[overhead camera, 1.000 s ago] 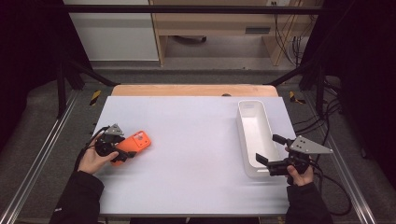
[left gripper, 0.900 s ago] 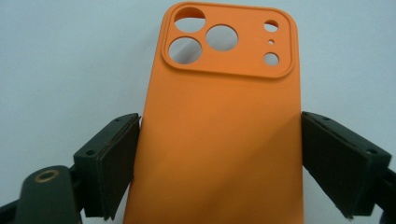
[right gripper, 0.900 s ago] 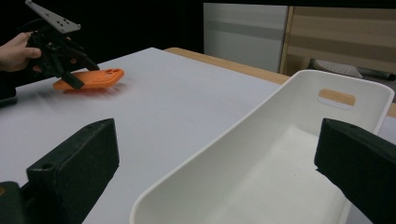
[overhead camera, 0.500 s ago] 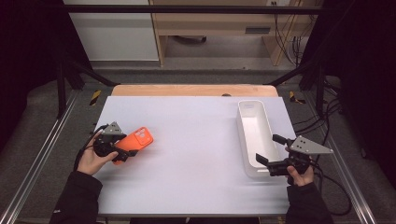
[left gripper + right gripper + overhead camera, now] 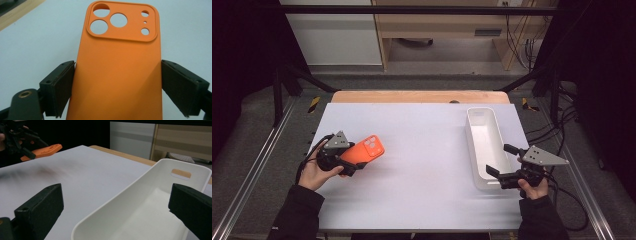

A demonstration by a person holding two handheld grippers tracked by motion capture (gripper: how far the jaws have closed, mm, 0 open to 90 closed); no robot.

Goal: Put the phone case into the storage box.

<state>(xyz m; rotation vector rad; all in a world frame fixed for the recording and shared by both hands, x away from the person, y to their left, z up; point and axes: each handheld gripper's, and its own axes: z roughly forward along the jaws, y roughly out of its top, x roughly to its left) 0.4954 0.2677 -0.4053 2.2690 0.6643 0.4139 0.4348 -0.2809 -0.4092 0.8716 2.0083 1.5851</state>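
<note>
At left of the surface (image 5: 422, 150), left gripper (image 5: 343, 159) fingers clamp an orange phone case (image 5: 117, 72), raised slightly; right gripper (image 5: 504, 167) gapes empty beside white bin (image 5: 484, 150); likely carry stage, next a move across to bin.

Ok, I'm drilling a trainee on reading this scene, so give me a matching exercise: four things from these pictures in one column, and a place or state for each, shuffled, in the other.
Things:
1. left tongs
2. right tongs
3. orange phone case
4. white bin

Places or states:
A. open, jaws either side of the bin's near end
B. long and empty, on the table's right side
C. shut on the phone case
D. held above the table's left side, camera cutouts facing up

Pairs: 1-C, 2-A, 3-D, 4-B
</note>
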